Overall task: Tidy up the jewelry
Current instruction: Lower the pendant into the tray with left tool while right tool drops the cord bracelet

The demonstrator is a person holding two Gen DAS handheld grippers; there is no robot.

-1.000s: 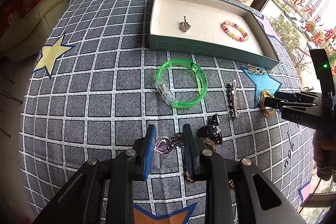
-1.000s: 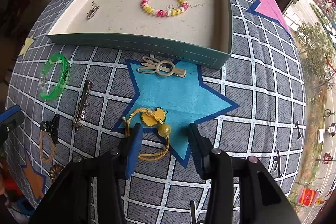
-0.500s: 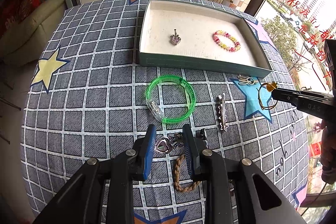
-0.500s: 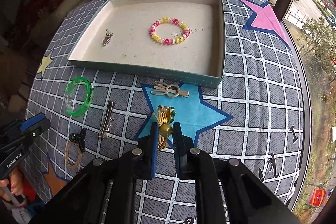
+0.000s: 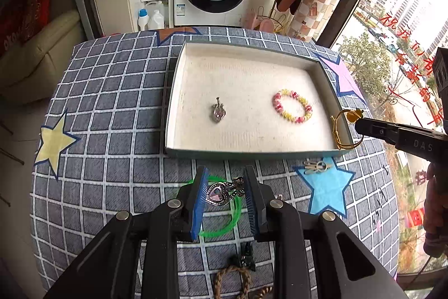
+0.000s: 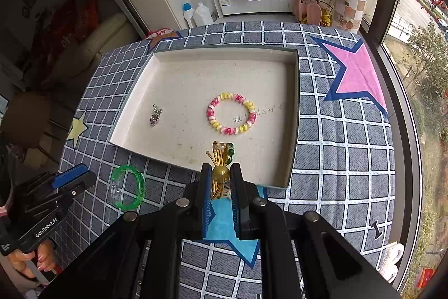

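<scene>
tray (image 5: pixel 322 69) holds a small pendant (image 5: pixel 217 113) and beaded bracelet (image 5: pixel 292 110); left gripper (image 5: pixel 225 192) clamped on heart pendant (image 5: pixel 217 193), right gripper (image 6: pixel 221 181) clamped on gold hair tie (image 6: pixel 219 159), both near the tray's front edge; green bangle (image 6: pixel 128 187), clips remain on cloth.

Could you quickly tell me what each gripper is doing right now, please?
Left gripper: shut on the heart pendant, lifted above the table.
Right gripper: shut on the gold hair tie, at the tray's near edge.
</scene>
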